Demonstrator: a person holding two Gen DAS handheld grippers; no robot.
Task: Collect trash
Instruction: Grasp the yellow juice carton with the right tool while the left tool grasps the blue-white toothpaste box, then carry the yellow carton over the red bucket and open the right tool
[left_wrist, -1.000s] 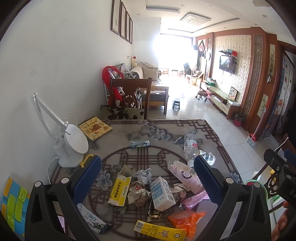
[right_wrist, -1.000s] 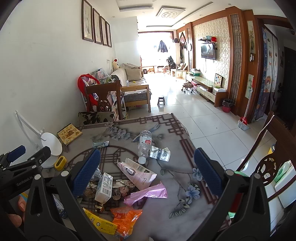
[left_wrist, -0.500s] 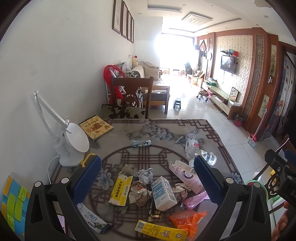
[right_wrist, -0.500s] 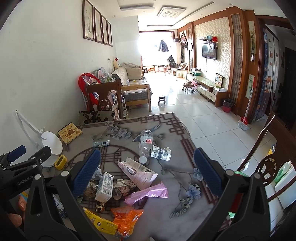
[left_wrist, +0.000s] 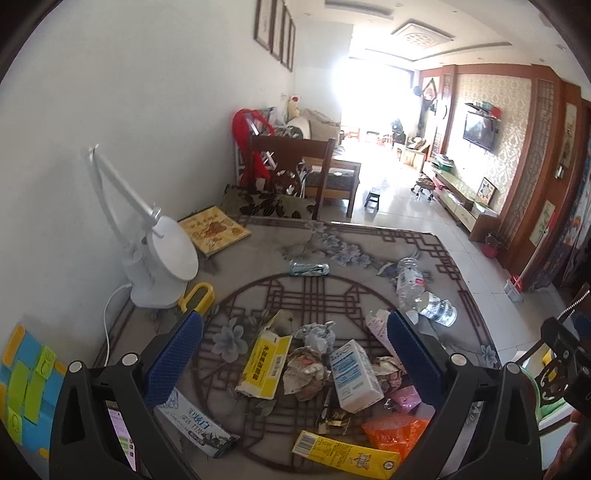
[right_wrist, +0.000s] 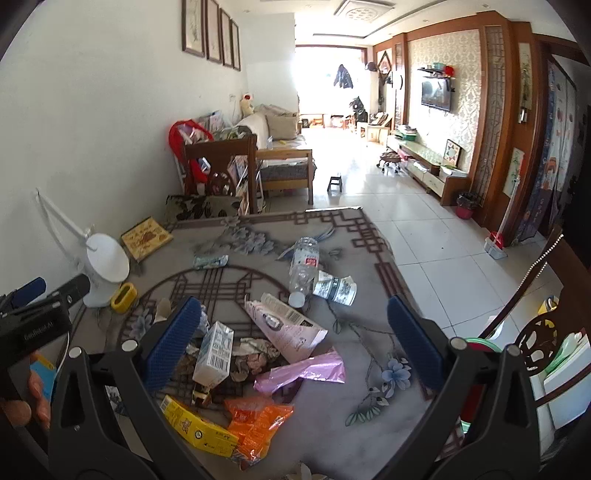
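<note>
Patterned tablecloth (left_wrist: 369, 236), crumpled wrappers (left_wrist: 306, 373), cartons (left_wrist: 354, 374)

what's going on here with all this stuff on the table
A person holds a two-finger tool in each hand above a table littered with trash. Both the left tool and the right tool are open and empty. Nothing is picked up yet: the milk carton, yellow box, pink bag and plastic bottle lie on the table.

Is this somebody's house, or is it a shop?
Most likely somebody's home, a long living room. There is a sofa by the wall, a television on the far side, and framed pictures hung up. In front is a table covered with trash.
</note>
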